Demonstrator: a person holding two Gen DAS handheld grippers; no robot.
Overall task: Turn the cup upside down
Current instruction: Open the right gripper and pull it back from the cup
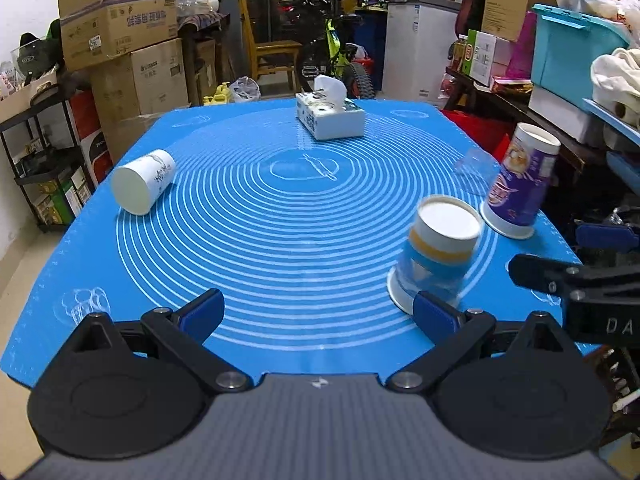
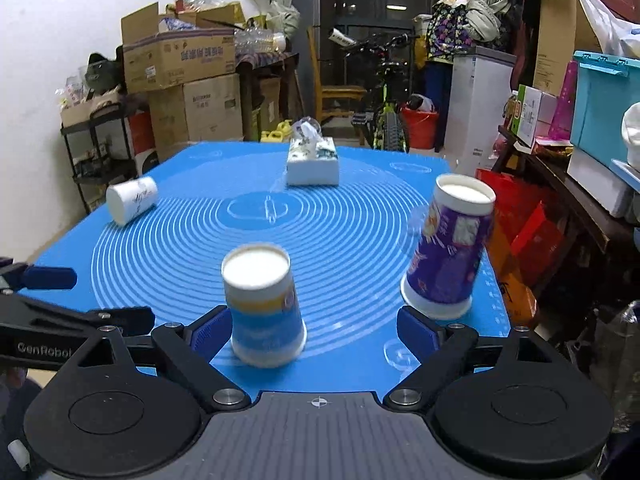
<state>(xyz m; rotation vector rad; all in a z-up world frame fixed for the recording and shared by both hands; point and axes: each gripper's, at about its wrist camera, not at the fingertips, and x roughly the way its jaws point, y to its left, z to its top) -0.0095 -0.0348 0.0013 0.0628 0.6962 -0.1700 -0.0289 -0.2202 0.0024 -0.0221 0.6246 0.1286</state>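
Note:
A blue-and-yellow paper cup (image 1: 440, 256) stands upside down on the blue mat (image 1: 280, 240), just beyond my left gripper's right finger. In the right wrist view this cup (image 2: 262, 304) stands between my right gripper's fingers, nearer the left one, not gripped. A purple paper cup (image 1: 520, 184) (image 2: 452, 248) stands upside down at the mat's right edge. A white cup (image 1: 144, 186) (image 2: 132, 198) lies on its side at the far left. My left gripper (image 1: 318, 312) and right gripper (image 2: 316, 334) are open and empty.
A tissue box (image 1: 330, 114) (image 2: 313, 160) stands at the mat's far middle. A clear plastic cup (image 1: 476, 170) sits near the purple cup. Cardboard boxes (image 1: 120, 40), a shelf, a bicycle (image 1: 340, 52) and storage bins (image 1: 576, 48) surround the table.

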